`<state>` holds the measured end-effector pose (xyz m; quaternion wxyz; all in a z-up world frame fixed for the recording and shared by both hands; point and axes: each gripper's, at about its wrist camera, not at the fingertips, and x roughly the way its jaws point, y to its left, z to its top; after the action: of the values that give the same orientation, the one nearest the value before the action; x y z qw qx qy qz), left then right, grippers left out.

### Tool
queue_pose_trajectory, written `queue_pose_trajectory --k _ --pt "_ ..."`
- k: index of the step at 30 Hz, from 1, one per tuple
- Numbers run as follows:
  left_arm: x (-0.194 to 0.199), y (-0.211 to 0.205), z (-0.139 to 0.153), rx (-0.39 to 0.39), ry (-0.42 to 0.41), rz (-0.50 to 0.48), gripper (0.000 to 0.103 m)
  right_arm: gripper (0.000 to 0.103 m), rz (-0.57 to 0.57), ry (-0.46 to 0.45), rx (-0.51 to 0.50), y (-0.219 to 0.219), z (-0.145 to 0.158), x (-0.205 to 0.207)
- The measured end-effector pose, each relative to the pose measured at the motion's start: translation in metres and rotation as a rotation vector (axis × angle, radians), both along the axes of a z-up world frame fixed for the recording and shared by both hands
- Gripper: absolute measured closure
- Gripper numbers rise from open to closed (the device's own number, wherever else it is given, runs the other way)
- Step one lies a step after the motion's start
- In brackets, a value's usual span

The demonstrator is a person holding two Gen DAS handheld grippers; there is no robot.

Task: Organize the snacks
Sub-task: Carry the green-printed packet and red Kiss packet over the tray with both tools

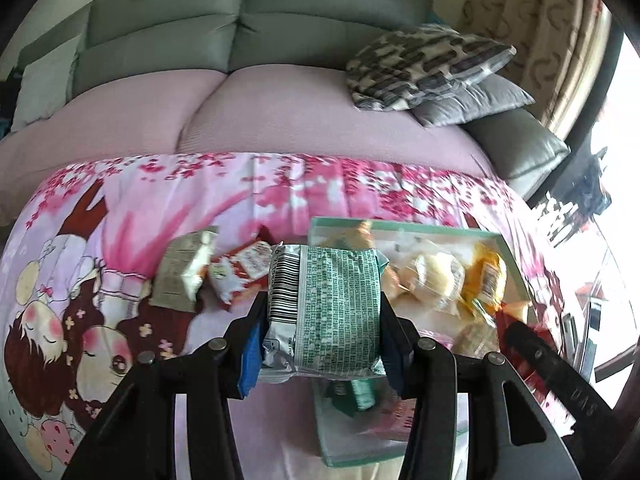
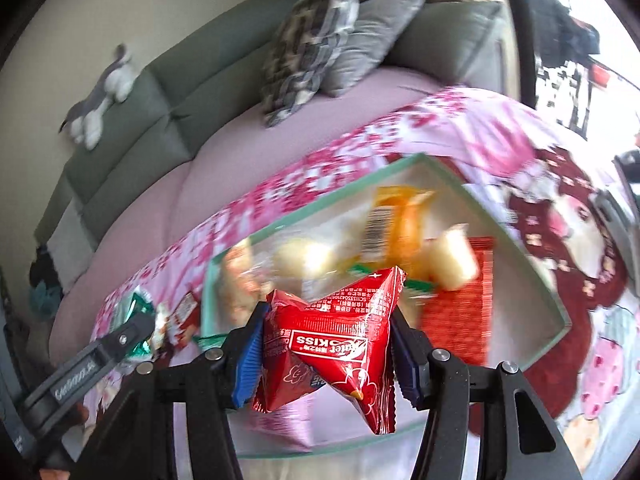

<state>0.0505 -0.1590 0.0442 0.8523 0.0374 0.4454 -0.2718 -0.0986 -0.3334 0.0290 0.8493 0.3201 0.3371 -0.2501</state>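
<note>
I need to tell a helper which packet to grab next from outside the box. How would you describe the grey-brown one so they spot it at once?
On the pink cartoon-print cloth in front of the sofa, look left of the green-rimmed box. A few packets lie loose there; the grey-brown packet is the leftmost, with a white torn end. Its neighbours, the small red-and-white packets, are brighter and smaller.

Glossy crinkled foil on the red snack packet and green-printed packet. Soft matt printed cloth beneath; smooth pale-green tray rim. Matt black plastic gripper arms with ribbed blue pads.
</note>
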Motion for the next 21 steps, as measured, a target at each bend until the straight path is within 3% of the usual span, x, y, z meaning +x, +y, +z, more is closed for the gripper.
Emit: queue_pose_trajectory --k 9,21 --pt "-0.027 -0.047 -0.013 0.010 0.002 -0.118 0.052 0.044 -0.109 0.020 0.018 -0.033 -0.010 -0.032" --pt "-0.027 -0.065 -0.022 0.041 -0.033 -0.119 0.052 0.044 -0.110 0.044 0.056 -0.040 -0.026 -0.029"
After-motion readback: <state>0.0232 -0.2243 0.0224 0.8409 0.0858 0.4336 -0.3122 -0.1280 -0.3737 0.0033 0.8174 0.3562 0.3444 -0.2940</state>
